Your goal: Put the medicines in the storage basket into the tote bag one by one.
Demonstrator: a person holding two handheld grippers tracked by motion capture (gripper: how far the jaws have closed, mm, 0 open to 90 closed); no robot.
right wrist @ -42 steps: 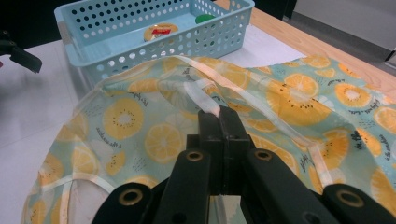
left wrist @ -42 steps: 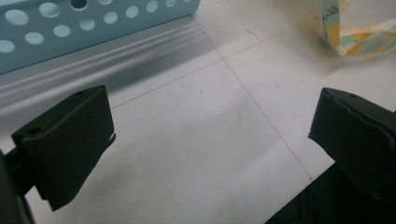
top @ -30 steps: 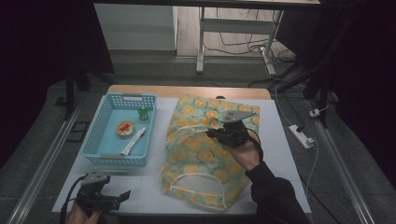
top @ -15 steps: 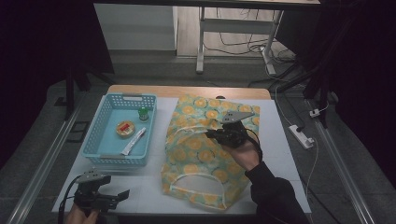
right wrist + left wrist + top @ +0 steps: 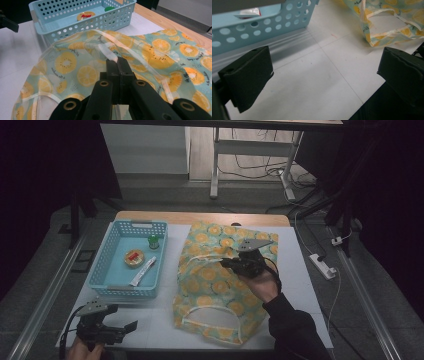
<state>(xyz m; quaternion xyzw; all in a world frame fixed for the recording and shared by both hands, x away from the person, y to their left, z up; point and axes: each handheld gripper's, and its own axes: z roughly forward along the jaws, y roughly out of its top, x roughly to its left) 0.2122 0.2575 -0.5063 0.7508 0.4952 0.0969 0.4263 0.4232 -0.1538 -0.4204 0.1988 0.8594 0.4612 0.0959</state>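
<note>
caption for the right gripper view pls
Right gripper shut on a lemon-print bag's handle, blue basket behind.

Your right tool (image 5: 226, 263) is clamped shut on the bag's white handle strap (image 5: 108, 53), held above the lemon-print bag (image 5: 220, 285). Your left tool (image 5: 131, 326) hovers left of that bag, jaws wide apart, gripping nothing.

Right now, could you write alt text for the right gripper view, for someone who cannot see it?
Two black fingers, shut together, pinch a pale strap of a lemon-print cloth bag on a white table. Behind the bag stands a light blue basket holding small items.
</note>
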